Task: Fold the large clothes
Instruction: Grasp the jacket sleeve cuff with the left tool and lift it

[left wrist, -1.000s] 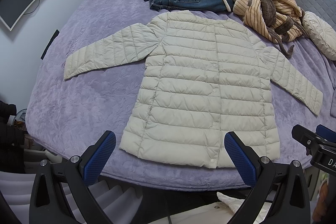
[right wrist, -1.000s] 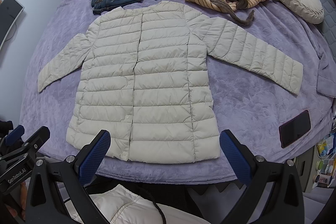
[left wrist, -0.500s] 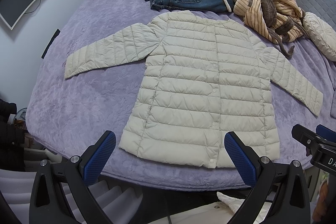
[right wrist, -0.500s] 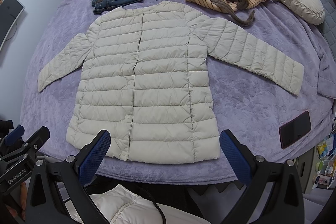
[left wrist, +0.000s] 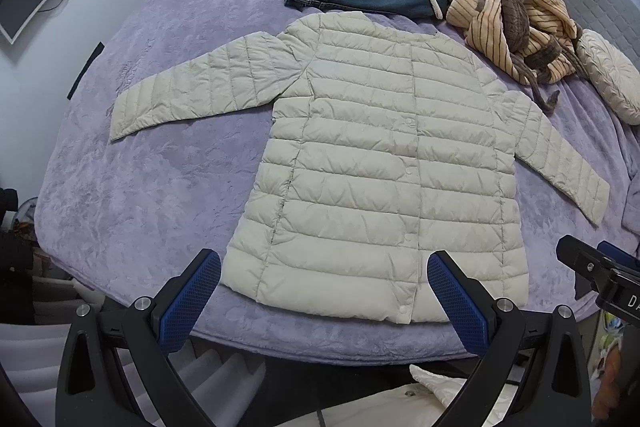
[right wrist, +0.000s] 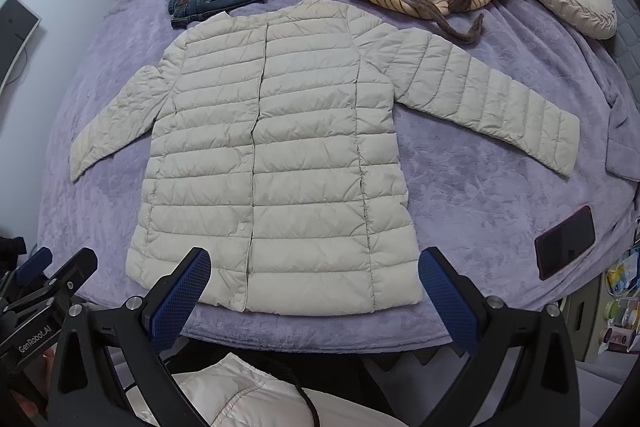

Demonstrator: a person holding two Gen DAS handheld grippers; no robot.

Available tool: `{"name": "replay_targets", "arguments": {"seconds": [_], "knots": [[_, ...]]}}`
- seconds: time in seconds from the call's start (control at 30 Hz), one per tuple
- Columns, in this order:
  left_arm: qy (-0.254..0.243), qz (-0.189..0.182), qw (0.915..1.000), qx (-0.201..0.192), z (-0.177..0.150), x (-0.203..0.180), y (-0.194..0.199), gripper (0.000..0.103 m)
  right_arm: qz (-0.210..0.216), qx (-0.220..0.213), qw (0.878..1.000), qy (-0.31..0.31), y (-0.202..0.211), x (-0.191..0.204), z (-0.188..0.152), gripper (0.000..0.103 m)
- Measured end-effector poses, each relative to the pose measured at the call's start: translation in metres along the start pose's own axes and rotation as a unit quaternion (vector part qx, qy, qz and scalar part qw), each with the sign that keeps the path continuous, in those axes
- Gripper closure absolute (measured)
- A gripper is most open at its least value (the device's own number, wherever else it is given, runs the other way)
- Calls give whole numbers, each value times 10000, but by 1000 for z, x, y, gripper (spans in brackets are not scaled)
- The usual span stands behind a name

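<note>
Jacket [left wrist: 384,163] lies flat on the purple bed [left wrist: 152,187], sleeves spread, hem toward the near edge. Left gripper [left wrist: 324,297] and right gripper [right wrist: 314,293] hover above the hem, both released, holding nothing.

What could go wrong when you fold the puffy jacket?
The jacket is puffy, so folds may spring back open. Its hem hangs close to the bed's near edge, so a tug might slide it off. A swung sleeve could bump the phone lying near it. Both tools, left and right, are open and hold nothing.
</note>
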State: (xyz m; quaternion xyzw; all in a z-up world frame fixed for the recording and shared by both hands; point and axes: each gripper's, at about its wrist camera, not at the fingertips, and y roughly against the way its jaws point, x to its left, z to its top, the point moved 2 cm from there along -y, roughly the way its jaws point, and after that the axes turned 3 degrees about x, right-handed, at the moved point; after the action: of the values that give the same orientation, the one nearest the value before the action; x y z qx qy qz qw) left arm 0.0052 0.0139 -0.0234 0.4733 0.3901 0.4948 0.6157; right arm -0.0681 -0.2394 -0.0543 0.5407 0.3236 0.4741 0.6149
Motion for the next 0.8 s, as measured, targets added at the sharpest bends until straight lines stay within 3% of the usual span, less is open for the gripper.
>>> {"name": "replay_targets", "arguments": {"seconds": [0.3, 0.5, 0.67, 0.8], "knots": [[392, -63, 9992, 74, 34, 70, -38, 0, 110, 24, 9999, -76, -13, 32, 18, 0], [950, -452, 9944, 21, 63, 157, -86, 0, 276, 451, 9984, -179, -52, 77, 31, 0], [1567, -892, 9827, -421, 94, 241, -141, 0, 96, 643, 9978, -108, -86, 122, 44, 0], [2237, -1436, 9633, -369, 114, 296, -201, 0, 165, 751, 9970, -74, -114, 155, 56, 0]]}}
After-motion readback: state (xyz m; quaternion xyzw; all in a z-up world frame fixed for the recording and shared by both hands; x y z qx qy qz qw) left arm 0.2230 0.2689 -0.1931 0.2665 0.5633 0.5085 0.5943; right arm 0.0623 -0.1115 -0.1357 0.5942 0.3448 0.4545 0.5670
